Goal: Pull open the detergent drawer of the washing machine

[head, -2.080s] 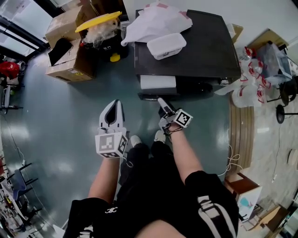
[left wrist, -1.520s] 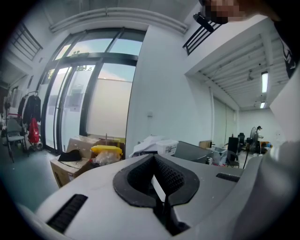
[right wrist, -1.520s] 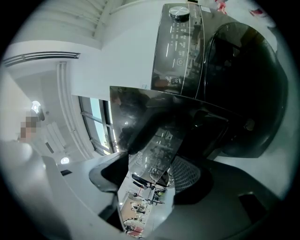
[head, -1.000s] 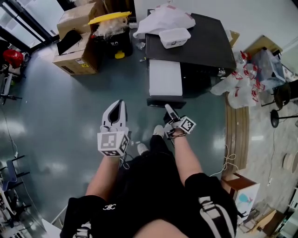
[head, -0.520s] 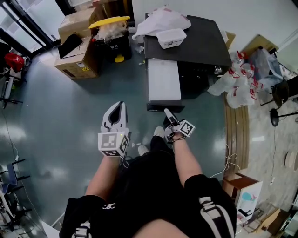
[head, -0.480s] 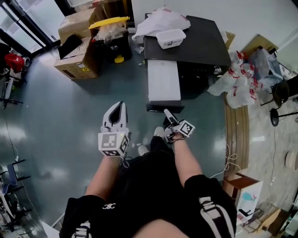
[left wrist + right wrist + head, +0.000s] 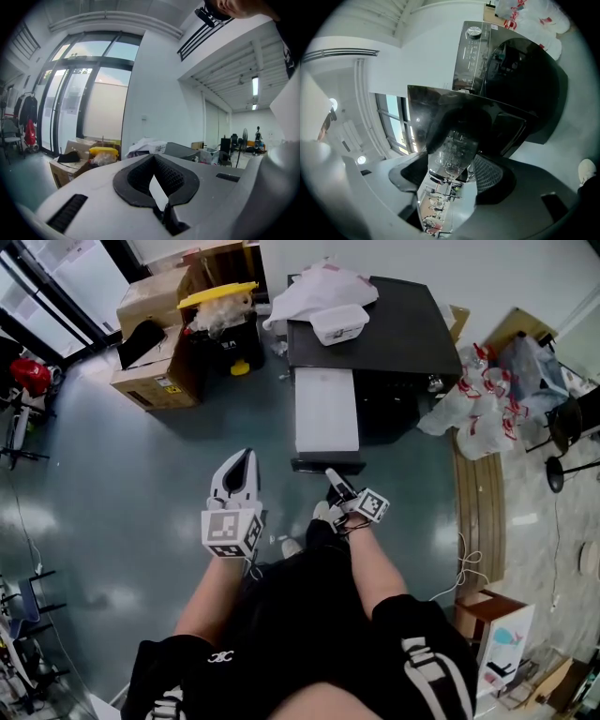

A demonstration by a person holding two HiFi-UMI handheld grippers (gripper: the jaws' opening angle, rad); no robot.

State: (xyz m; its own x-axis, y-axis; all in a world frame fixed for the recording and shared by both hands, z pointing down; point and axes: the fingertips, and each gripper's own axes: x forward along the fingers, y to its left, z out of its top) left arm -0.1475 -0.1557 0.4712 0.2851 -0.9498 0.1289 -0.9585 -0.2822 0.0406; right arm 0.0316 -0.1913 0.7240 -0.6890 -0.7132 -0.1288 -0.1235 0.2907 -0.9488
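The black washing machine [image 7: 398,334] stands at the top of the head view. Its detergent drawer [image 7: 326,411] sticks far out toward me, showing a long white top and a dark glossy front panel [image 7: 319,465]. My right gripper [image 7: 331,475] is shut on that front panel. In the right gripper view the panel [image 7: 454,117] fills the gap between the jaws of the right gripper [image 7: 457,154], with the machine's door and control strip [image 7: 520,70] behind. My left gripper [image 7: 239,465] hangs over the floor left of the drawer, shut on nothing, apart from the machine. The left gripper [image 7: 157,180] shows its pads together.
A white bag [image 7: 319,287] and a white container [image 7: 339,322] lie on the machine's top. Cardboard boxes [image 7: 155,343] and a bin with a yellow lid [image 7: 217,294] stand at the left. Plastic bags [image 7: 478,399] and wooden planks [image 7: 483,512] lie at the right.
The drawer has slid far out of the machine, from a short stub to a long white tray, with my right gripper on its front. The left gripper has barely moved.
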